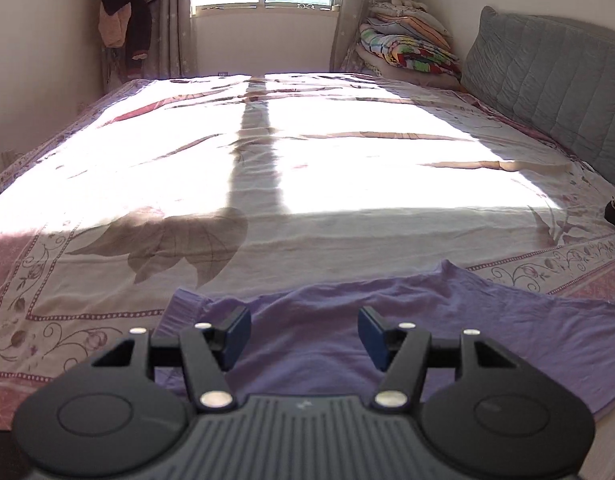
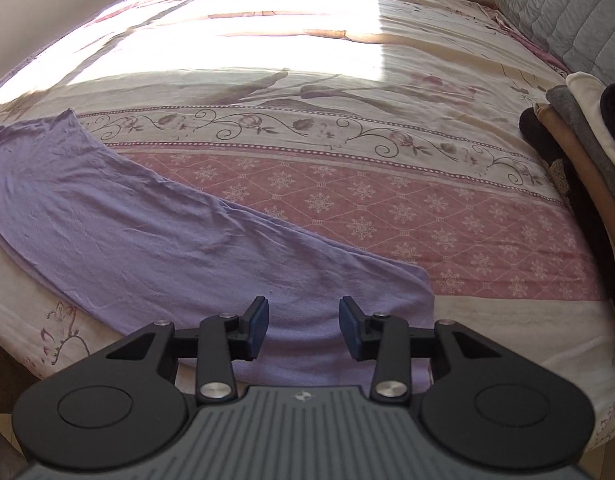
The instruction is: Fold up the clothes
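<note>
A lilac garment (image 1: 347,320) lies flat and lengthwise along the near edge of the bed; it also shows in the right wrist view (image 2: 147,240). My left gripper (image 1: 304,334) is open and empty, hovering just above the garment's left part. My right gripper (image 2: 303,328) is open and empty, above the garment's right end near the bed's front edge. Neither gripper holds cloth.
The bed (image 1: 307,152) has a floral pink-and-cream sheet, sunlit in the middle. A grey headboard (image 1: 547,80) runs along the right. Folded blankets (image 1: 407,44) are stacked at the far corner. A pile of clothes (image 2: 579,128) sits at the right edge. Clothes (image 1: 127,12) hang on the left wall.
</note>
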Available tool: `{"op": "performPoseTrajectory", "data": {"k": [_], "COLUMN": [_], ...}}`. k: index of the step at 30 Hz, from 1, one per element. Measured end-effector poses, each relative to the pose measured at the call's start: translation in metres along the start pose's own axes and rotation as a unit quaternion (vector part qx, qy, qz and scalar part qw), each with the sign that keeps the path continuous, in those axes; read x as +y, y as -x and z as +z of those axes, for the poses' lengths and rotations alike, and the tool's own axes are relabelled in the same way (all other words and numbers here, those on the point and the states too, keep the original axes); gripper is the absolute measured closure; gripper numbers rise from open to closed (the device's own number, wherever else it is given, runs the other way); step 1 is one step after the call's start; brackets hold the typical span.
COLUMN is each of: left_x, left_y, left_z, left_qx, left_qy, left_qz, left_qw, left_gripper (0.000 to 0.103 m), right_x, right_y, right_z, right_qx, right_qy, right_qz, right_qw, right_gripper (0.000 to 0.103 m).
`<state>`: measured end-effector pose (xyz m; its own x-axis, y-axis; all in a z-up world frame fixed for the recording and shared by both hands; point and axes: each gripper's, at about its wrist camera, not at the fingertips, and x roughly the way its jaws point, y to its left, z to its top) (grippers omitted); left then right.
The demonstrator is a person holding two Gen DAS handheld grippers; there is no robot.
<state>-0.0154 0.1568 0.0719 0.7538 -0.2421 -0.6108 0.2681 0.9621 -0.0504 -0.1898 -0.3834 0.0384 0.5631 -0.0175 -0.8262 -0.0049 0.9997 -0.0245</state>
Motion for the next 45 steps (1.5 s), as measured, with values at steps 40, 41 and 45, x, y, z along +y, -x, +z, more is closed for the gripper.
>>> {"op": "performPoseTrajectory", "data": {"k": [40,41,45], "left_x": [0.131,0.131,0.121], "left_y": [0.014,0.015,0.011], "left_z": [-0.058,-0.064,-0.078], "left_qx": [0.023,0.027,0.017], "left_qy": [0.422,0.441,0.465], "left_qz": [-0.042,-0.054,-0.072], "left_qw": [0.9052,0.8956,0.8824], "left_gripper": [0.046,0.046,0.046], "right_x": [0.328,0.330,0.332], "right_y": [-0.020,-0.021,-0.023], "right_z": [0.076,0.075,0.072], "right_qx": [-0.069,-0.067,-0.063], "right_qy": [0.199,0.199,0.199], "right_qz": [0.244,0.246,0.247], "right_qw": [0.947,0.946,0.946], "right_gripper": [0.061,0.061,0.061]}}
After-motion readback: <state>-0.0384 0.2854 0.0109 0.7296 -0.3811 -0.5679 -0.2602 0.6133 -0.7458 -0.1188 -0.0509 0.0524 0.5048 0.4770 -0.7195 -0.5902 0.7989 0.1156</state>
